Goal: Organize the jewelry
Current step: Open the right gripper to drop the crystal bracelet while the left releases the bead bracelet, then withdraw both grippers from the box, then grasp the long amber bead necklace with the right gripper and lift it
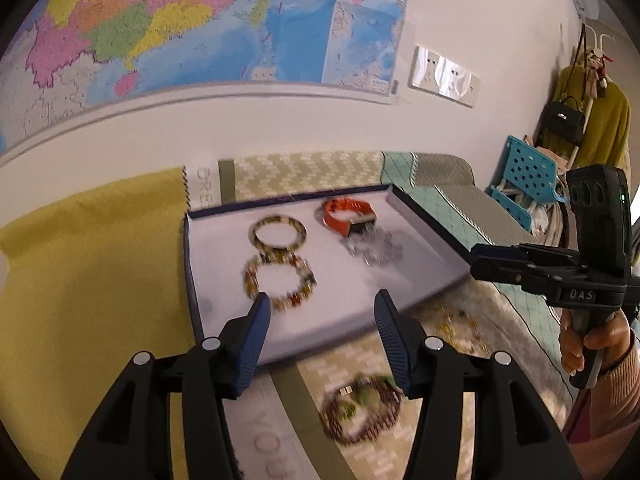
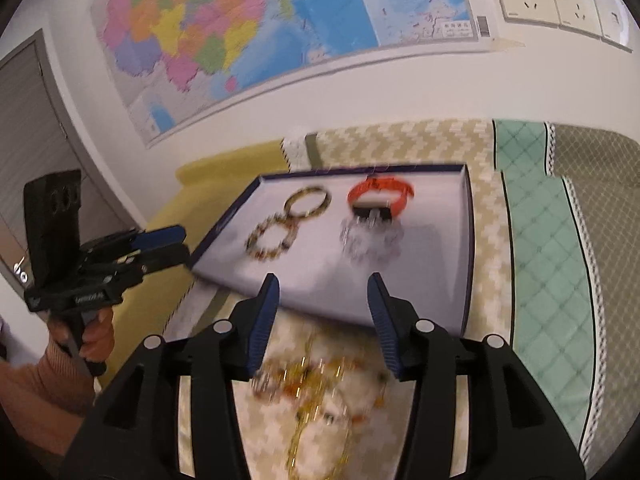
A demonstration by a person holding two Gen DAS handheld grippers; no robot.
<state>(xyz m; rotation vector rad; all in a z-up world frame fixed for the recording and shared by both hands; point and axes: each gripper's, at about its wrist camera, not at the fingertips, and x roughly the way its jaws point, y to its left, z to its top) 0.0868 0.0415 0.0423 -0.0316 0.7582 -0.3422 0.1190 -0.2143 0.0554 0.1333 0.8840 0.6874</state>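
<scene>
Both claws, left gripper [image 1: 320,320] and right gripper [image 2: 322,302], gape empty; the limp gold chain necklace [image 2: 320,392] (tangle-prone, probably light) wants pinching mid-strand.

The tray [image 1: 208,264] has bare floor along its near edge and down its left side. Its middle and far part are taken: the bangle [image 1: 279,233] and beaded bracelet [image 1: 280,280] touch, 1 behind the other, and the orange watch [image 1: 349,216] sits over the silver piece [image 1: 374,250] to their right. A clear lane runs between these 2 pairs. The raised rim stands in the way of any low entry. Near the tray, on the surface [image 2: 484,240], the dark bead bracelet [image 1: 362,410] and gold chains [image 2: 316,384] lie loose. The wall closes the far side.
</scene>
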